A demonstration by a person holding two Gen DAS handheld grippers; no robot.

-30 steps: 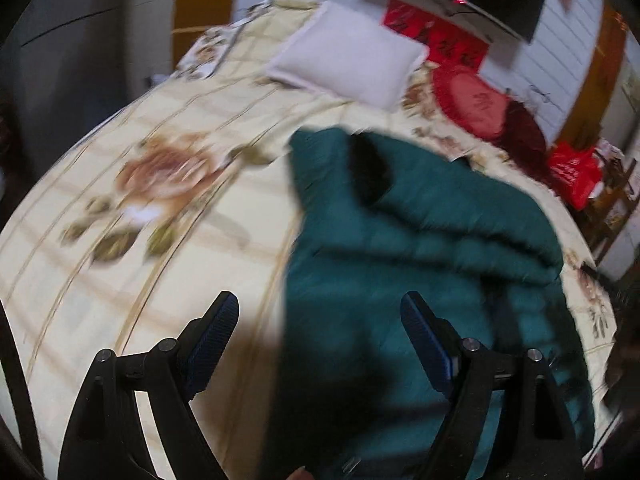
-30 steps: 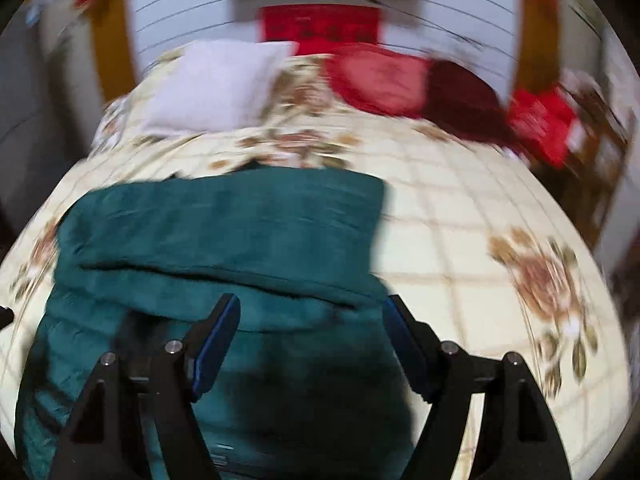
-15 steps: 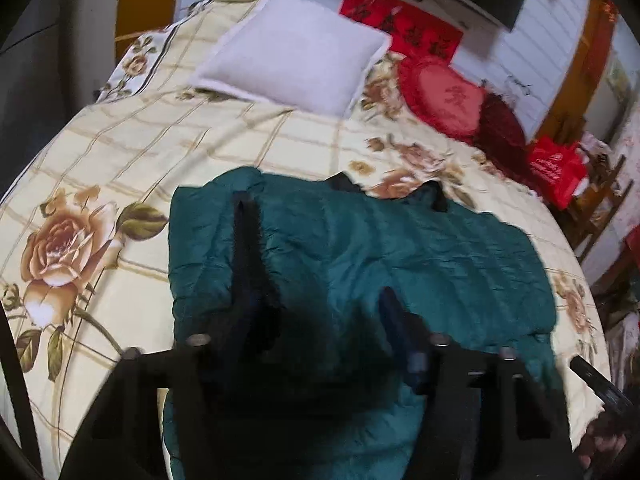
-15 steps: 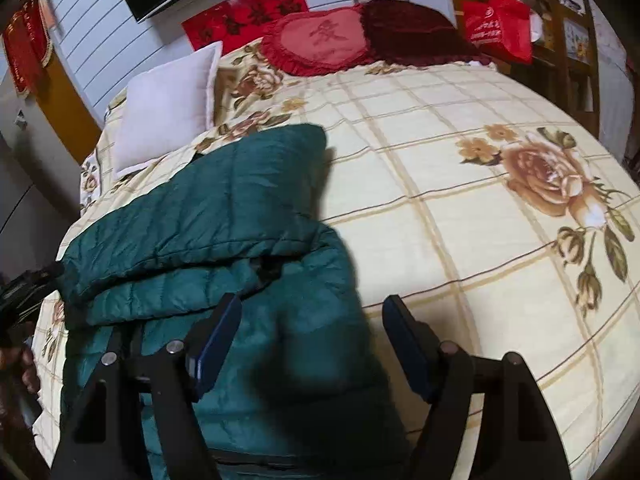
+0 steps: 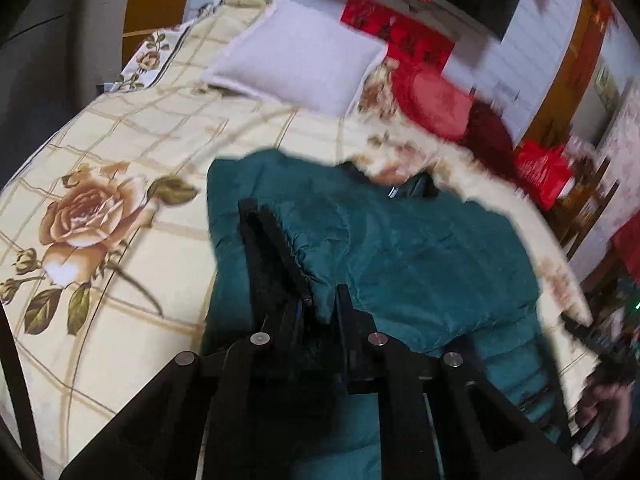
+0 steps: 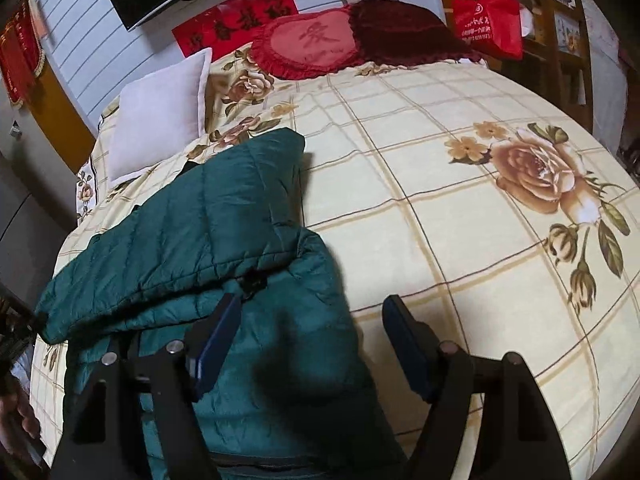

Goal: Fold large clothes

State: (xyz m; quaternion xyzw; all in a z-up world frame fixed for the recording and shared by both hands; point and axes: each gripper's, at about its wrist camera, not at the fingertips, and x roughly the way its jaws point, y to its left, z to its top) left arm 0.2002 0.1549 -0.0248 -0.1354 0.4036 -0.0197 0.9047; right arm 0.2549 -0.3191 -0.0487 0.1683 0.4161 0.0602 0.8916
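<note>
Teal quilted jacket (image 6: 224, 216) — puffy, light, slippery, best pinched at seamed edges; left tongs (image 5: 320, 300) clamp its black-trimmed edge, right tongs (image 6: 308, 320) gape apart.

Black hand-held gripper (image 6: 308, 332), blue pads (image 6: 218, 334)

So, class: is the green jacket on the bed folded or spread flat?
Partly folded. On the green jacket, one quilted layer lies doubled over the lower part, its edge crossing above the open right gripper.

I count one jacket (image 6: 224, 216), one white pillow (image 6: 160, 116), two red cushions (image 6: 308, 44), one bag (image 6: 488, 20).
</note>
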